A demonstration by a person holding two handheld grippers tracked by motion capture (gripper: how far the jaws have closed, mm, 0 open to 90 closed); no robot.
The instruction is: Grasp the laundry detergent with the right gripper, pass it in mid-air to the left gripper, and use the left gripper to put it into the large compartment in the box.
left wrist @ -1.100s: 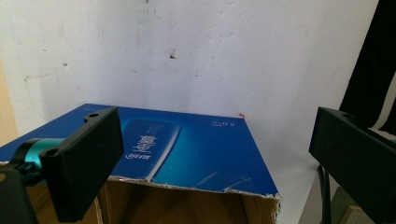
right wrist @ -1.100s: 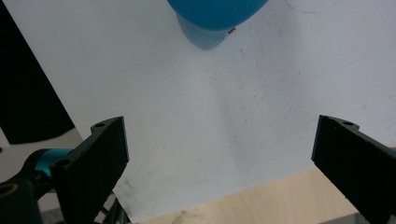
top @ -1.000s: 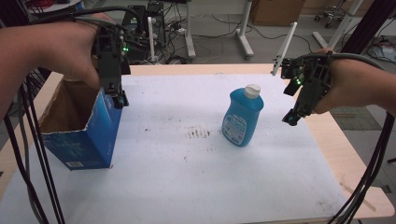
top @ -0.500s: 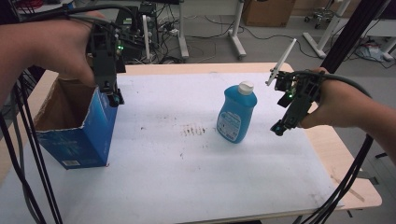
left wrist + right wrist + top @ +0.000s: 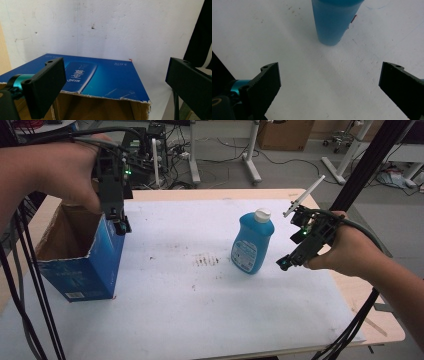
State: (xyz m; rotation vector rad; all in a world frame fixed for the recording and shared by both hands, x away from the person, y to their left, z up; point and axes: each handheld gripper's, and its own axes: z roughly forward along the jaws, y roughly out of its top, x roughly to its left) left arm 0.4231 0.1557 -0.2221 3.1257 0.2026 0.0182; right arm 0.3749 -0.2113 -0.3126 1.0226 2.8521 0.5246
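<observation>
An open blue cardboard box point(image 5: 82, 265) stands at the table's left, its brown inside showing. My left gripper point(image 5: 120, 224) hangs at the top of the box's right wall. In the left gripper view the jaws stand wide apart, and my left gripper point(image 5: 115, 68) is open over the box's blue wall point(image 5: 105, 80) and torn top edge, holding nothing. A blue bottle point(image 5: 252, 242) with a white cap stands upright near the table's middle. Just right of the bottle, low over the table, my right gripper point(image 5: 286, 263) points at its base. In the right gripper view my right gripper point(image 5: 329, 75) is open and empty, with the bottle point(image 5: 334, 22) ahead.
A white sheet point(image 5: 200, 310) covers most of the wooden table point(image 5: 385, 327), with a dark smudge point(image 5: 205, 260) left of the bottle. Black cables point(image 5: 30, 285) hang at the left, and black poles point(image 5: 370, 160) rise at the right. Desk legs and wires lie beyond the far edge.
My right gripper has moved left and down, closer to the bottle's base. My left gripper has stayed at the box's top edge.
</observation>
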